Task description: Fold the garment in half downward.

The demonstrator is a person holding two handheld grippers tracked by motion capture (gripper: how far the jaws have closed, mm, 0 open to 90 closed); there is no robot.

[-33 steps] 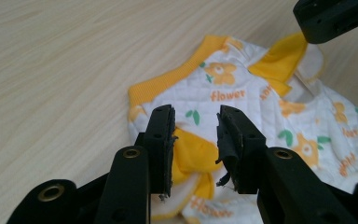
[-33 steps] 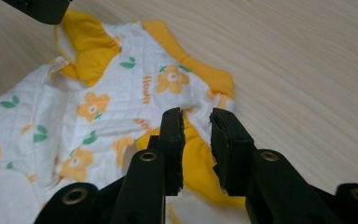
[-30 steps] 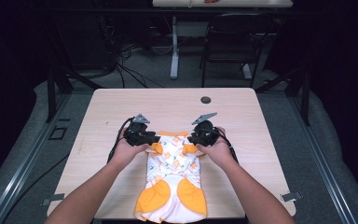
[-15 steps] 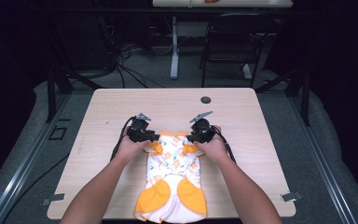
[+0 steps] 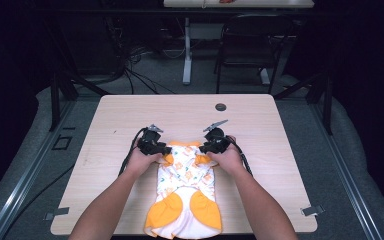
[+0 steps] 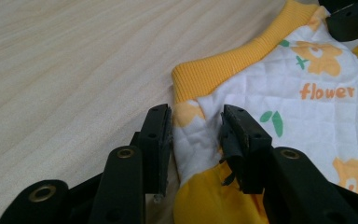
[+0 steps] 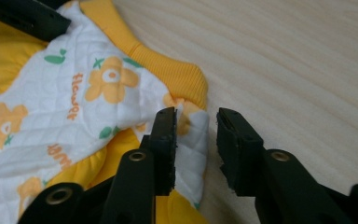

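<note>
A small white quilted garment with orange flowers, a yellow ribbed collar and yellow sleeves folded over its lower part lies flat at the near middle of the wooden table. My left gripper sits at its top left corner. Its jaws stand open in the left gripper view, with a fold of the garment between them. My right gripper is at the top right corner. It is open, with the garment's edge against one jaw and bare table showing beside the other.
A small black round object lies on the table near its far edge. Beyond the table stand a dark chair and a white desk leg, with cables on the floor. Bare tabletop lies left, right and beyond the garment.
</note>
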